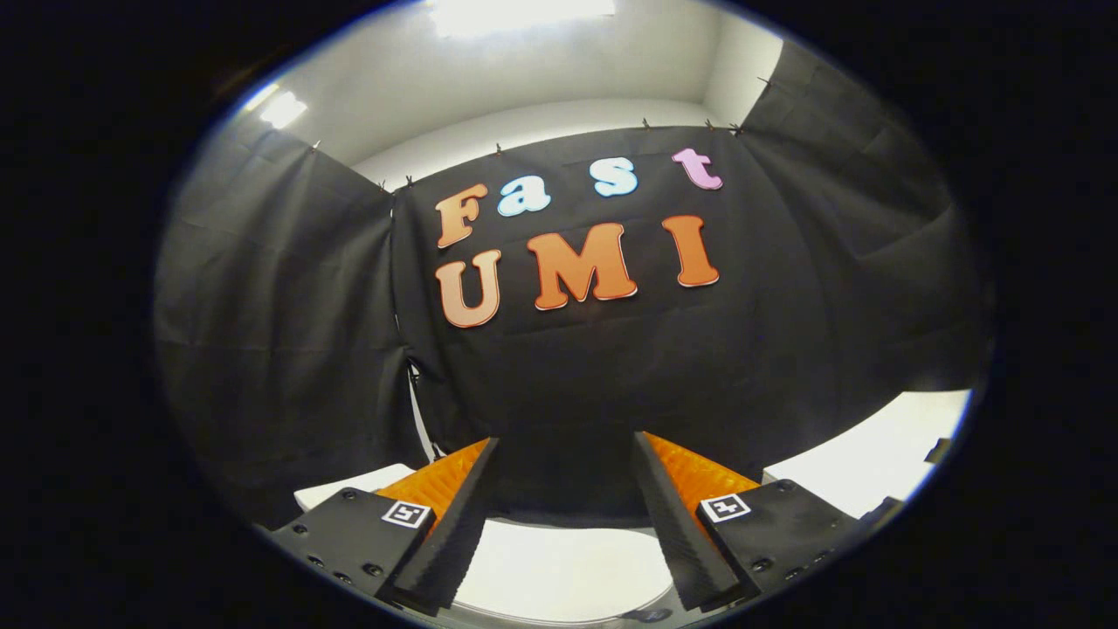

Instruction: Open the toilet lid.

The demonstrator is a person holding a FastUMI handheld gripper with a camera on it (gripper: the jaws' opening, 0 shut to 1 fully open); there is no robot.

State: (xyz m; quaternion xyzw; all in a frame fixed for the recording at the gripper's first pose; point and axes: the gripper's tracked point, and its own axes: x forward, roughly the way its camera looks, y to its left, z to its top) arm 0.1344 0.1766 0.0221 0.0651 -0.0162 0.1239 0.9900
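Toilet lid (pixel 559 568): a white, smooth, rounded surface is seen below and between the fingers of the gripper (pixel 566 476), apparently lying flat and not yet raised; its front edge cannot be made out. Gripper: fingers are spread wide apart, with nothing held between them and no contact with the lid evident. White surface (pixel 873 459): noted beyond the right finger; a smaller white part (pixel 349 485) lies beyond the left finger. Black cloth wall (pixel 611 367): hung well beyond the fingers. Handling advice: the gripper is best lowered to the lid's rim, one finger hooked beneath, and the lid swung upward on its hinge.
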